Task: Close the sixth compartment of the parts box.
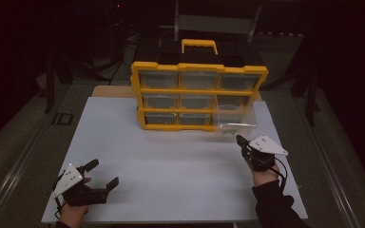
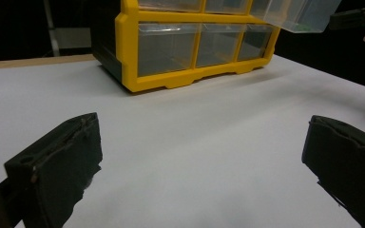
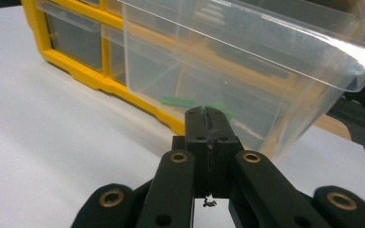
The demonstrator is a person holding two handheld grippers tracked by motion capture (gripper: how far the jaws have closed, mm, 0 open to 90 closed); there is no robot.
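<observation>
1. Looking down from the high view, I see a yellow organizer standing at the far side of the white table, its nine clear drawers in three rows. The drawer from the lower right slot sits pulled far out and sagging towards the right gripper, which meets its front edge. Small green bits show in its bottom. The left gripper rests near the table's near left corner, well apart from the organizer, with its jaws spread.

2. From the left gripper view, both black jaws stand wide with bare table between them. The organizer is ahead, and its bottom-row drawers look empty, though the plastic is dim. The pulled drawer hangs out at the upper right, with the right gripper at its edge.

3. In the right gripper view, the jaws are pressed together, pinching the drawer at its front lip, I judge; the pinch point itself is hard to make out. Green pieces lie on the drawer floor just beyond the jaws. The drawer tilts steeply.

4. To do this well, I would draw the drawer straight out along its slot, keep the pinch firm, and level it before it clears the frame, or the green pieces may slide out. The free gripper could steady the organizer.
</observation>
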